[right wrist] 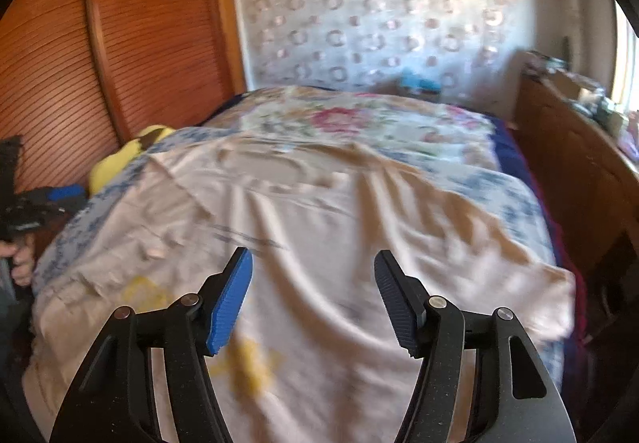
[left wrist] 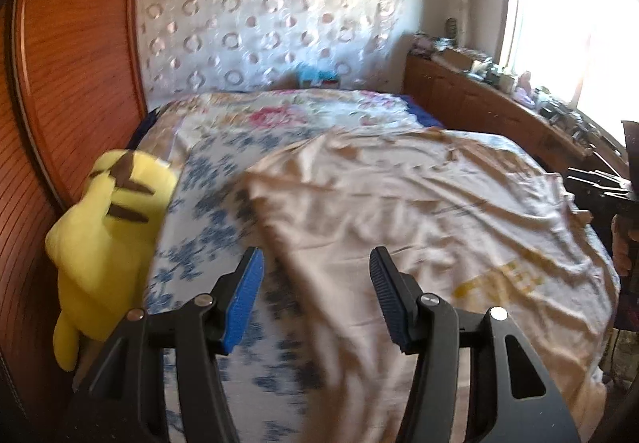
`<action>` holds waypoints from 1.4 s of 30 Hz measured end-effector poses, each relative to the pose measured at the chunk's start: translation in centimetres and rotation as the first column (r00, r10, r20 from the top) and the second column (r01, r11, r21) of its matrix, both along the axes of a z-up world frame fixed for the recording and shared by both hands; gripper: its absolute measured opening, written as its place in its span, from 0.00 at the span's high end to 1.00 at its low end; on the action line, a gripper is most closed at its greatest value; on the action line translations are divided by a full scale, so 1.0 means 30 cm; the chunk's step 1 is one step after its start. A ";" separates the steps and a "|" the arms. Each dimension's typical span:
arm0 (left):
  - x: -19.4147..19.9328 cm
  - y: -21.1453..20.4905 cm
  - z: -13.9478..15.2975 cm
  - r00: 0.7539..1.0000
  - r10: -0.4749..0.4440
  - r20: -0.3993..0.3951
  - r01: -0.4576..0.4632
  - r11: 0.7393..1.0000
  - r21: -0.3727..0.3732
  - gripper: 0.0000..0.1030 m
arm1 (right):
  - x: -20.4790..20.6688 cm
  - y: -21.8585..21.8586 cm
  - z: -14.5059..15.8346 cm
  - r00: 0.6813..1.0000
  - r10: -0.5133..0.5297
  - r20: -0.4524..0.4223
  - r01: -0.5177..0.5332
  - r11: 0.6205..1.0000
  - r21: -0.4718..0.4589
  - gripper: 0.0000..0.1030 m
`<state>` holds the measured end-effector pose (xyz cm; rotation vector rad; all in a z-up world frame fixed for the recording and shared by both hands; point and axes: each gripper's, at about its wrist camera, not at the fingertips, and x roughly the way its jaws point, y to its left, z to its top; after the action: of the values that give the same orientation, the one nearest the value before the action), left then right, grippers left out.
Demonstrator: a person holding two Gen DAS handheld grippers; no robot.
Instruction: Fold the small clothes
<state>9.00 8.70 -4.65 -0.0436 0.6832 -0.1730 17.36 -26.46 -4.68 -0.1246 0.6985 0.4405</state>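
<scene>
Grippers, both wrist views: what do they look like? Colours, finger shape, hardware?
Left gripper and right gripper look the same: matte black linkage arms with triangular cut-outs and round silver pivot pins. Each has two tapered fingers with ribbed pads, one pad bright blue, the other dark navy. No cables or markings show. The hands on the handles are too small to show sleeves.

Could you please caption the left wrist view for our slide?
Open left hand-held gripper above a beige T-shirt spread on the floral bed, yellow plush toy alongside.
</scene>
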 end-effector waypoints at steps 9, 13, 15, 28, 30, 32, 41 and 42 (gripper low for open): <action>-0.010 -0.212 0.021 0.993 -0.120 0.012 0.120 0.993 -0.013 0.46 | -0.072 -0.350 -0.001 0.983 -0.185 -0.003 0.185 0.983 0.002 0.37; -0.002 -0.279 0.003 0.988 -0.151 -0.008 0.151 0.988 -0.001 0.46 | -0.083 -0.448 -0.019 0.972 -0.233 -0.018 0.233 0.972 0.005 0.37; -0.007 -0.308 -0.005 0.987 -0.162 -0.017 0.162 0.987 0.003 0.46 | -0.087 -0.478 -0.030 0.968 -0.251 -0.025 0.251 0.968 0.007 0.37; -0.049 -0.383 0.000 0.981 -0.195 -0.011 0.195 0.981 -0.004 0.46 | -0.002 -0.592 -0.128 0.934 -0.326 -0.147 0.336 0.941 0.051 0.37; -0.054 -0.389 0.006 0.980 -0.199 -0.004 0.199 0.980 -0.004 0.46 | 0.014 -0.599 -0.130 0.931 -0.327 -0.159 0.341 0.937 0.070 0.37; -0.061 -0.394 0.009 0.980 -0.201 0.000 0.201 0.980 0.000 0.46 | 0.033 -0.601 -0.130 0.929 -0.330 -0.168 0.346 0.935 0.075 0.37; -0.061 -0.386 0.000 0.982 -0.189 -0.001 0.189 0.982 0.003 0.46 | 0.102 -0.560 -0.160 0.927 -0.337 -0.162 0.338 0.941 -0.023 0.63; -0.061 -0.382 -0.001 0.983 -0.185 -0.001 0.185 0.983 0.001 0.46 | 0.102 -0.559 -0.159 0.929 -0.335 -0.157 0.335 0.942 -0.022 0.67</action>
<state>7.16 -2.77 -4.69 0.0212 0.6885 -0.3516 20.42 -43.22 -9.45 0.0370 0.8581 0.1237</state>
